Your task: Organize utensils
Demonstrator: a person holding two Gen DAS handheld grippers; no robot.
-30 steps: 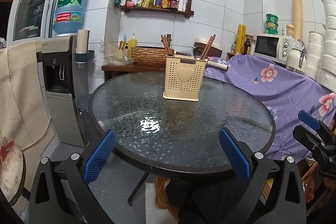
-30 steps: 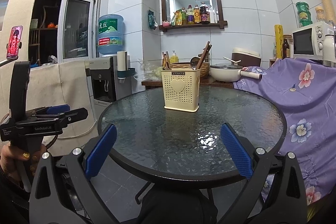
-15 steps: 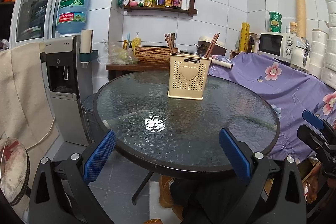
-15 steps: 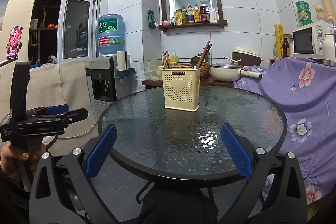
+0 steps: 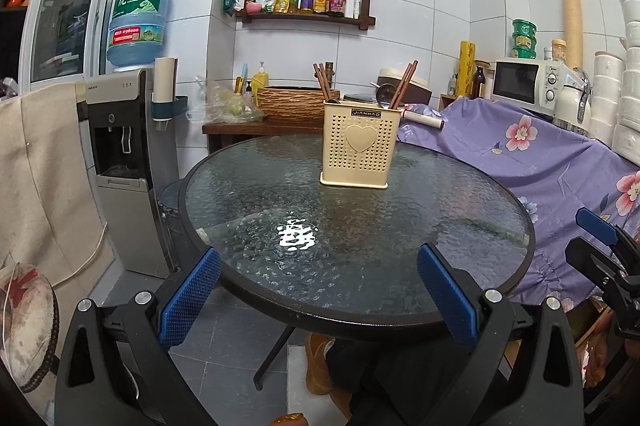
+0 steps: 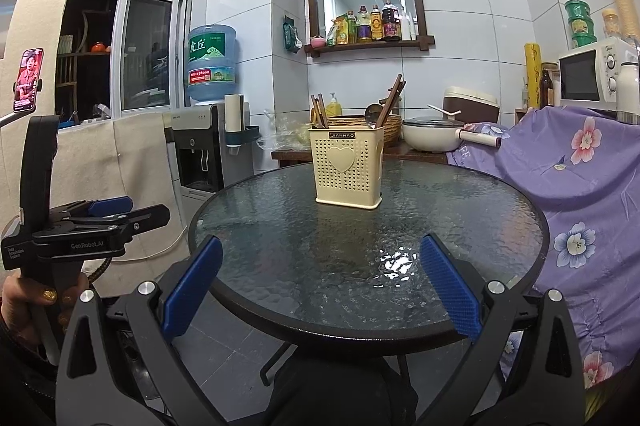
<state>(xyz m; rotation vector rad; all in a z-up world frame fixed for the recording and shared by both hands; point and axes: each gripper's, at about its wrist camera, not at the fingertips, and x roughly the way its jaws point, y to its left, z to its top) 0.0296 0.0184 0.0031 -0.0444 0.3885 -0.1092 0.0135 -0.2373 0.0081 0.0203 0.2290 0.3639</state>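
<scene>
White-tiled kitchen corner, round glass table (image 5: 240,226) in the middle, dark rim, pebbled top throwing a hard glare patch.

Caddy (image 5: 360,150) sits upright toward the far side of the table, well apart from both grippers. Cream plastic, boxy, perforated walls, raised heart on the front, flared base. Perforations likely for draining.

Utensils are all in it: brown chopsticks (image 6: 320,112) leaning at the left end, another pair plus a metal ladle (image 6: 373,114) at the right. Looks like separate compartments, can't confirm the dividers from here. Nothing loose on the glass, so task reads as done or not started, can't tell which.

Left gripper (image 5: 318,290): jaws spread wide, nothing between them, hovering off the near table edge. Blue pads (image 5: 188,294) are knurled rubber on black plastic arms.

Right gripper (image 6: 320,286): same, spread and empty, low at the near edge. Both held back and level, reads as a neutral pose with the caddy centred in both views.

Left unit also shows from the side in the right view, hand (image 6: 24,302) wrapped on its handle.

If a grab comes next: chopsticks are thin and smooth, pinch near the tips sticking out.
</scene>
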